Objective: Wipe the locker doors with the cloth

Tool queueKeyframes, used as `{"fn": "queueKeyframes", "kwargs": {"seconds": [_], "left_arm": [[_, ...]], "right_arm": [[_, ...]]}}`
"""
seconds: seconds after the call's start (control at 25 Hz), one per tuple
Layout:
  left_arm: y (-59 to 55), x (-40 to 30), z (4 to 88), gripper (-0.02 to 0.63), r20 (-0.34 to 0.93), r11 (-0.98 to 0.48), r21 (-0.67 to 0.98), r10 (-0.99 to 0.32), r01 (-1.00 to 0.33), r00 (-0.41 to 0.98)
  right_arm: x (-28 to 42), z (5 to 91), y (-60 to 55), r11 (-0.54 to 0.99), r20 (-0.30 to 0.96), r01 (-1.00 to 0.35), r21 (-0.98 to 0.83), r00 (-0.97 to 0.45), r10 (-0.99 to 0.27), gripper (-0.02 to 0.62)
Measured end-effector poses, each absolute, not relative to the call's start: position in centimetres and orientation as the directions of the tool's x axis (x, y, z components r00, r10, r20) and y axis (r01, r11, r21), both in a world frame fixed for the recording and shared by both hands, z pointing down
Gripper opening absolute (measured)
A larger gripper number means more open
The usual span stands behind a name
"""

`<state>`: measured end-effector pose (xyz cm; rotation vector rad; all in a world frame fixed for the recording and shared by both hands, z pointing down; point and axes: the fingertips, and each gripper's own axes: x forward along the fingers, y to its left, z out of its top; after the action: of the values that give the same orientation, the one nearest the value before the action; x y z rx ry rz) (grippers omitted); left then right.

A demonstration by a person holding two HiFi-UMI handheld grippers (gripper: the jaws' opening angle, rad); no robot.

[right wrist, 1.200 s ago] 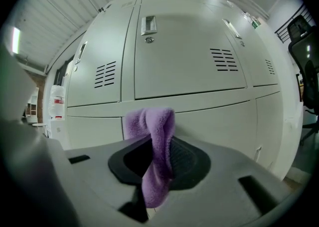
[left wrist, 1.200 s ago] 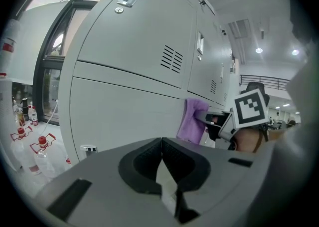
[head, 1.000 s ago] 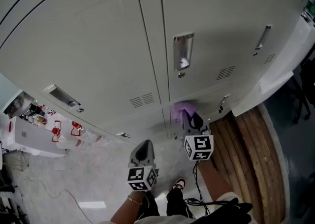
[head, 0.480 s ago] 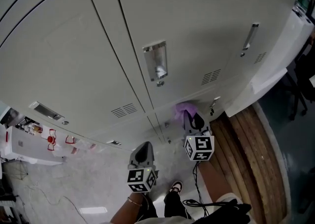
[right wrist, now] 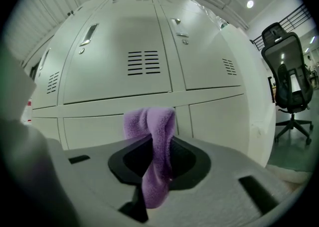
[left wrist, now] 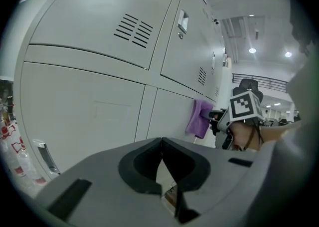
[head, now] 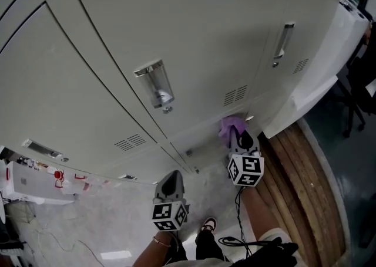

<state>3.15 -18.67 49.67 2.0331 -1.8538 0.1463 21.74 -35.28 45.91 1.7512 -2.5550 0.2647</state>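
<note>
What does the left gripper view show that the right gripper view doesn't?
Only the left gripper view: the right gripper seen from the side, and the left gripper with its jaws shut and empty. Only the right gripper view: an office chair and the jaws clamped on the purple cloth. Both: that cloth and the vented locker doors.

You held two grippers: the left gripper down-left of the cloth, the right gripper at it. Each bore one marker cube, so there were two marker cubes. You had one cloth, purple. On the locker doors the head view gave you three vent sets and three handles. All sat above or left of the cloth, save one vent set and one handle up to its right. One office chair stood right of the cloth.
</note>
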Motion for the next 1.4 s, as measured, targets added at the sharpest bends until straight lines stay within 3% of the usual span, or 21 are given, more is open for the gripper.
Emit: {"fn": "queueKeyframes", "kwargs": {"seconds": [0.4, 0.76, 1.04, 1.4], "left_arm": [[-19.5, 4.7, 50.2, 0.008, 0.34, -0.079, 0.21, -0.929, -0.975, 0.148], [-18.3, 3.3, 49.7, 0.007, 0.336, -0.072, 0.213, -0.931, -0.974, 0.143], [-15.7, -1.2, 50.6, 0.007, 0.348, -0.027, 0.207, -0.932, -0.978, 0.099], [-9.6, -10.5, 52.2, 0.008, 0.378, 0.064, 0.192, -0.926, -0.979, 0.014]], "right_arm": [[26.6, 46.0, -37.9, 0.249, 0.128, -0.963, -0.1, -0.261, -0.957, 0.069], [26.6, 46.3, -35.1, 0.222, 0.133, -0.969, -0.106, -0.235, -0.963, 0.066], [21.1, 47.0, -28.5, 0.296, 0.15, -0.95, -0.101, -0.309, -0.939, 0.066], [7.6, 49.2, -19.4, 0.448, 0.167, -0.887, -0.113, -0.461, -0.871, 0.066]]}}
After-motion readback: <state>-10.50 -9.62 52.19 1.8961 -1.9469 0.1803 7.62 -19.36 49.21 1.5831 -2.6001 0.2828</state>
